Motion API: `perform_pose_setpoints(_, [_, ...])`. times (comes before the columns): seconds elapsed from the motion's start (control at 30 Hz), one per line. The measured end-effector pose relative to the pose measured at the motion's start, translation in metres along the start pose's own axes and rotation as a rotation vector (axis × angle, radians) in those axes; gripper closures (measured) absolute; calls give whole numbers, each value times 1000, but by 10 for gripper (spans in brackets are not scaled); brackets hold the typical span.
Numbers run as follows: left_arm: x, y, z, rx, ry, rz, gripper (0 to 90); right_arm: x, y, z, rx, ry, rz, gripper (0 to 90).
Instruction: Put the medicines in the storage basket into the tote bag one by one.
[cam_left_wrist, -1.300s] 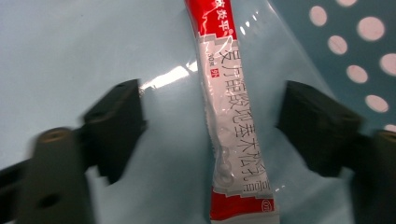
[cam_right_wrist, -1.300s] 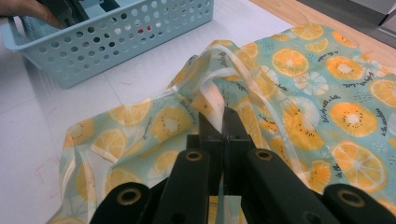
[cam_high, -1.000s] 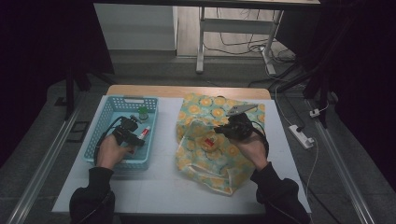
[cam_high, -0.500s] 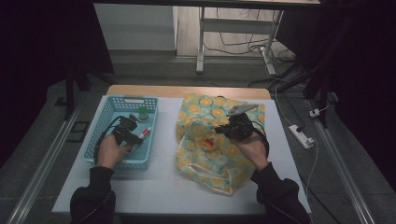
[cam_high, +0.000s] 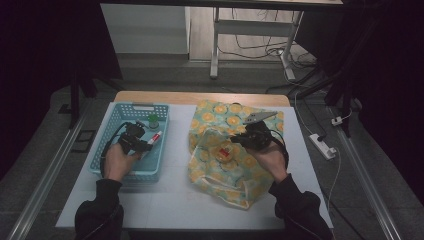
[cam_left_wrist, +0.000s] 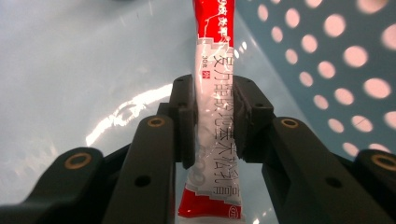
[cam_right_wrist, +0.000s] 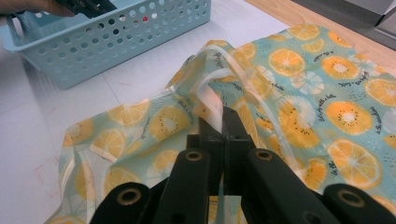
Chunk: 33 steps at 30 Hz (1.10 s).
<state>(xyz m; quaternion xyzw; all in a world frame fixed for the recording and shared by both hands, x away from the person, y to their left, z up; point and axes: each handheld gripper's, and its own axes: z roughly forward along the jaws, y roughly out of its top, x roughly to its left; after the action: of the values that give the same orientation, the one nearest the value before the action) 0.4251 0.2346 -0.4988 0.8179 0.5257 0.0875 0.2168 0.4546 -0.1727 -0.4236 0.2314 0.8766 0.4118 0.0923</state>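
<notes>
Left gripper (cam_left_wrist: 212, 116), jaws just closed, clamps red-and-white sachet (cam_left_wrist: 215, 93) inside blue basket (cam_high: 117, 150); right gripper (cam_right_wrist: 223, 133) pinches fruit-print bag (cam_right_wrist: 299, 84) rim on surface; transfer pending.

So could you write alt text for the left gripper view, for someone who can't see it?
Two black jaws of the left gripper clamp a red-and-white sachet printed with Chinese text. It lies on the glossy floor of a light blue basket, whose perforated wall rises at the right.
</notes>
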Motion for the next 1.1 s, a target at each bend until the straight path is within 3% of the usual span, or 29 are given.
perform_pose_setpoints(0.5, [10,-7,-29,-124,-30,-55,718,-2,0,-3,-14,-6,1,892])
perform_pose_setpoints(0.83, [-2,-2,-48,-184,-63,-2,718,-2,0,-5,-22,-9,1,892])
perform_pose_setpoints(1.1, [-15,2,-59,-216,-114,41,718,-3,-1,-5,-25,-11,4,892])
